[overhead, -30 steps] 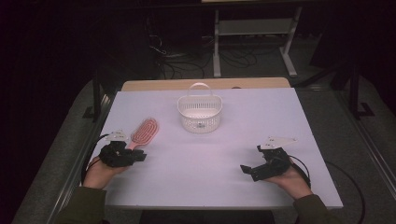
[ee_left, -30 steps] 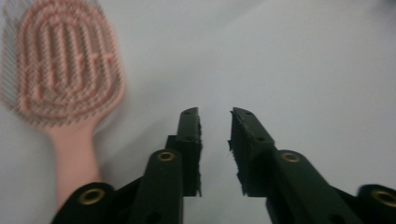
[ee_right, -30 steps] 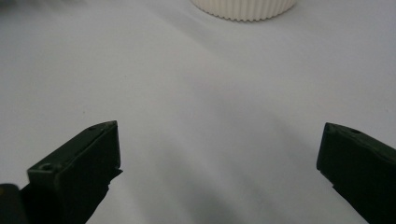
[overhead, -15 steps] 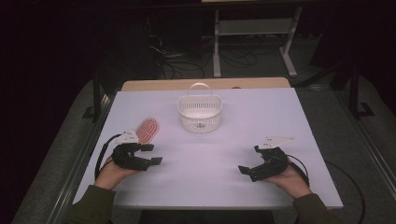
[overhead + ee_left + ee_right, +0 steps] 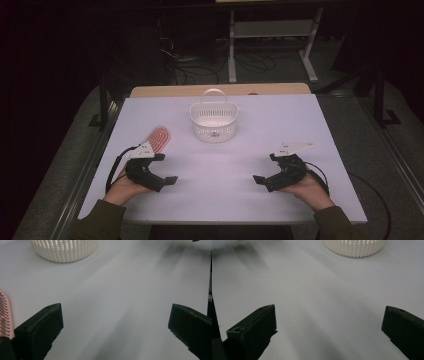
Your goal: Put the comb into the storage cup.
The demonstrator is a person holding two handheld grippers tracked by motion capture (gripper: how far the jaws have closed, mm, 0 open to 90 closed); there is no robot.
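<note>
A pink hairbrush [image 5: 159, 137] lies on the white tabletop [image 5: 220, 200] at the left, bristles up; its edge [image 5: 5, 315] shows at the left of the left gripper view. My left gripper [image 5: 165, 169] rests just in front of the hairbrush, pointing toward the table's middle. It is open, with nothing between its jaws [image 5: 116, 327]. My right gripper [image 5: 268, 168] rests at the right, pointing inward, and it is open with nothing in it [image 5: 329, 330]. A white slatted basket [image 5: 214, 120] with a handle stands at the middle back [image 5: 63, 250] [image 5: 354, 247].
A wooden strip [image 5: 220, 90] runs along the far edge of the white top. Beyond it the dark floor holds cables [image 5: 190, 65] and a white table frame [image 5: 270, 30]. A black cable [image 5: 114, 172] trails from the left gripper.
My left gripper has slid right and a little toward the near edge, uncovering the hairbrush. The right gripper has barely moved.
</note>
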